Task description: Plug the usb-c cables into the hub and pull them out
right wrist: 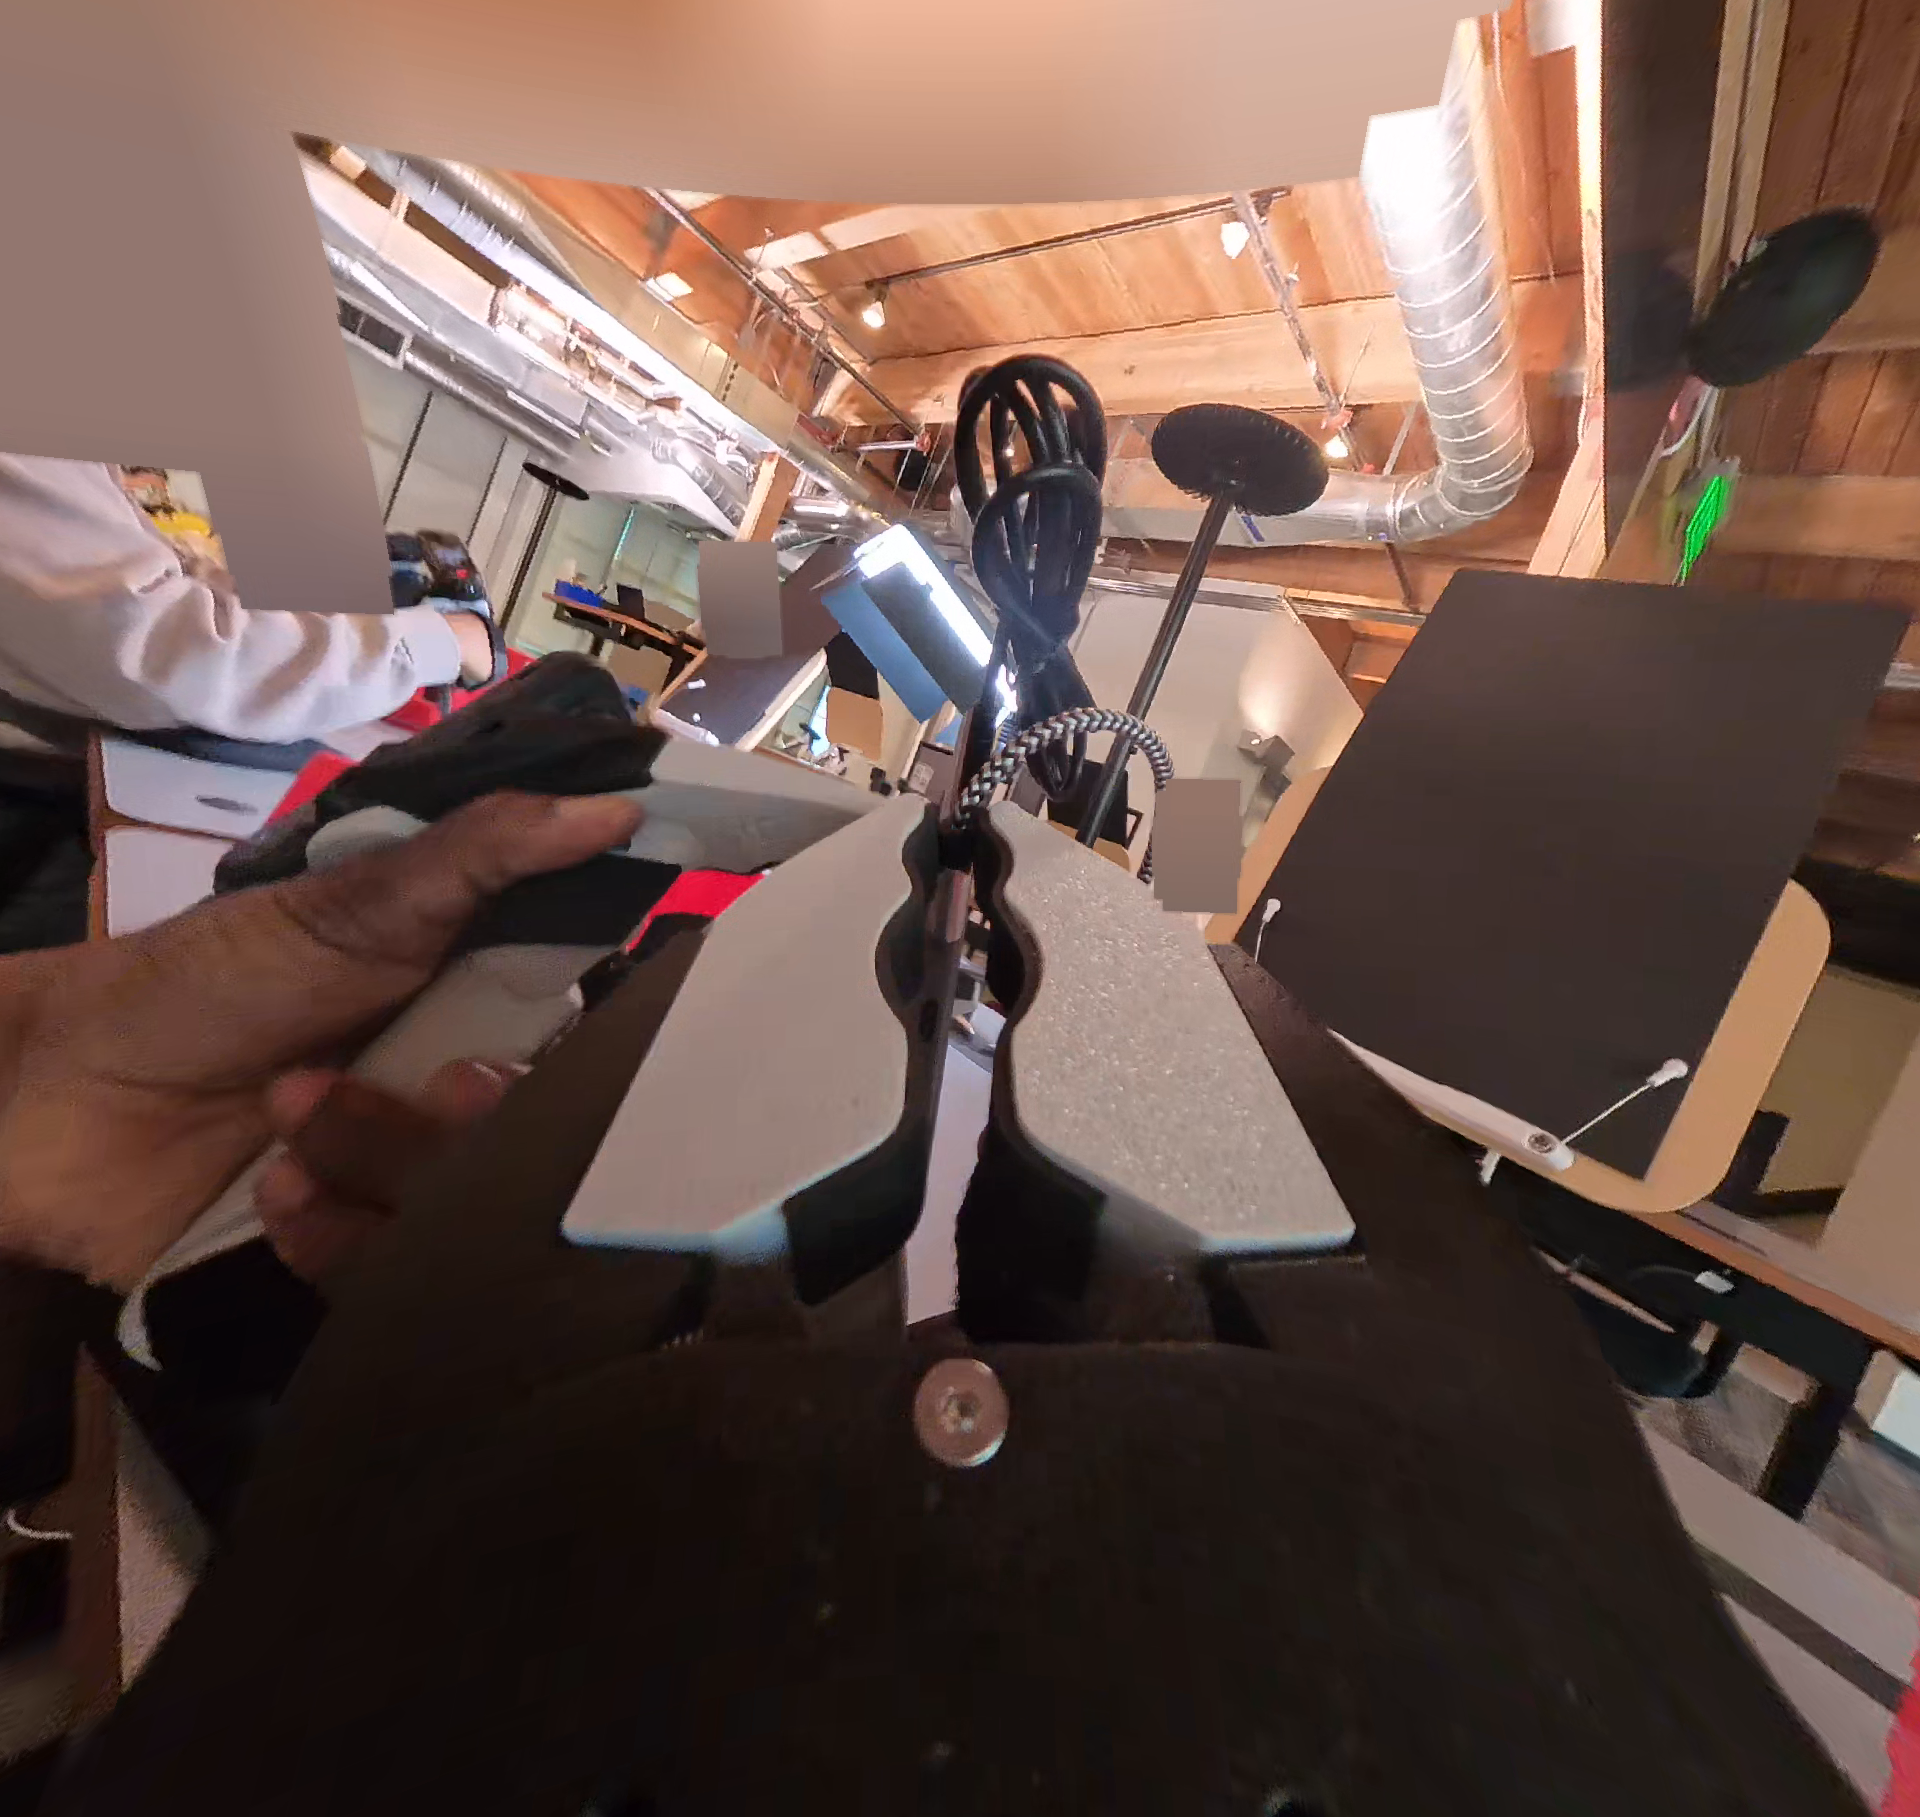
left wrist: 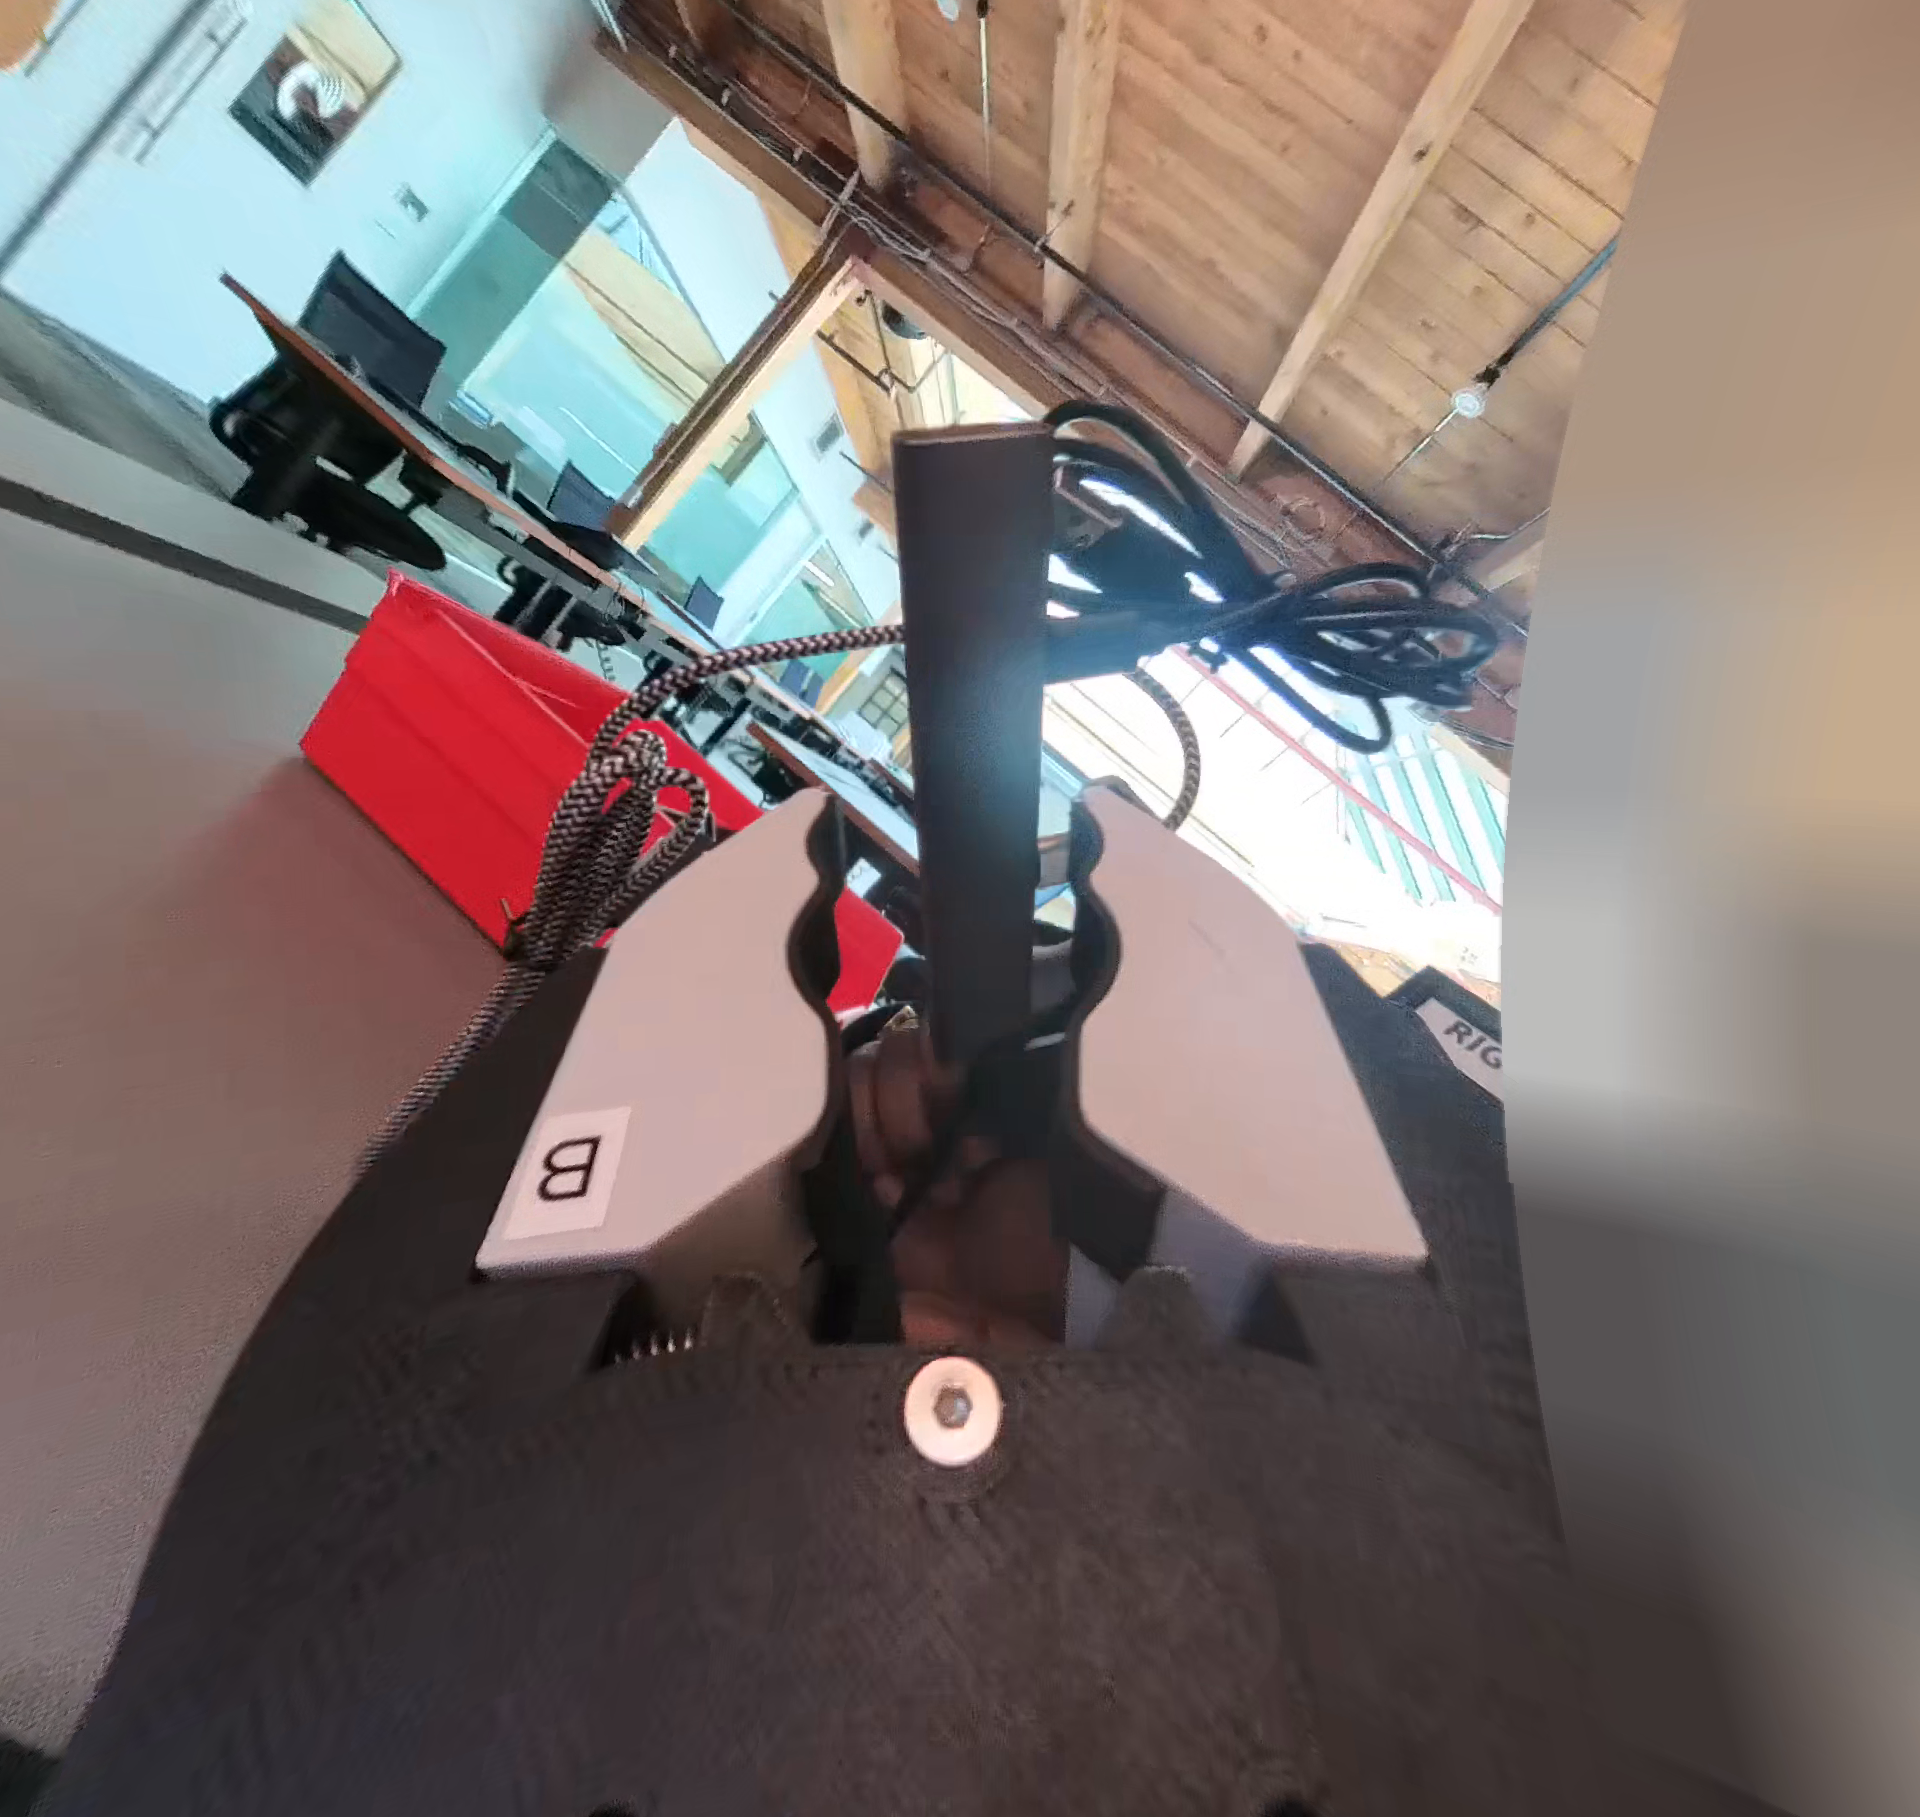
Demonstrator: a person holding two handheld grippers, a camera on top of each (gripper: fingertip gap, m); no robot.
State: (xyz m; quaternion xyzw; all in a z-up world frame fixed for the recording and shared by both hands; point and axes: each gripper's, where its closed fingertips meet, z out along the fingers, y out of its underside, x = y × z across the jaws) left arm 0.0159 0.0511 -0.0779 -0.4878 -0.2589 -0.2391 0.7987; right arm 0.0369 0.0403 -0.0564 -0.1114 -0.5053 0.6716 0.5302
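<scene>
My left gripper (left wrist: 961,811) is shut on the hub (left wrist: 971,676), a long dark flat bar that sticks out forward between its grey fingers. A coiled black cable (left wrist: 1299,614) hangs from the hub's right side. A black-and-white braided cable (left wrist: 644,791) loops on the left, passes behind the hub and drops to its right. In the right wrist view my right gripper (right wrist: 956,822) is shut on the braided cable's (right wrist: 1081,723) plug end at the fingertips. The black cable (right wrist: 1029,479) coils above it. A hand (right wrist: 208,1019) holds the left gripper (right wrist: 727,811) on the left. I cannot tell whether the braided plug is seated.
A red box (left wrist: 468,728) sits on the table at left. A black board (right wrist: 1558,832) on a tan table stands at right. A black stand with a round top (right wrist: 1236,458) rises behind the cables. A person's white sleeve (right wrist: 208,624) is at far left.
</scene>
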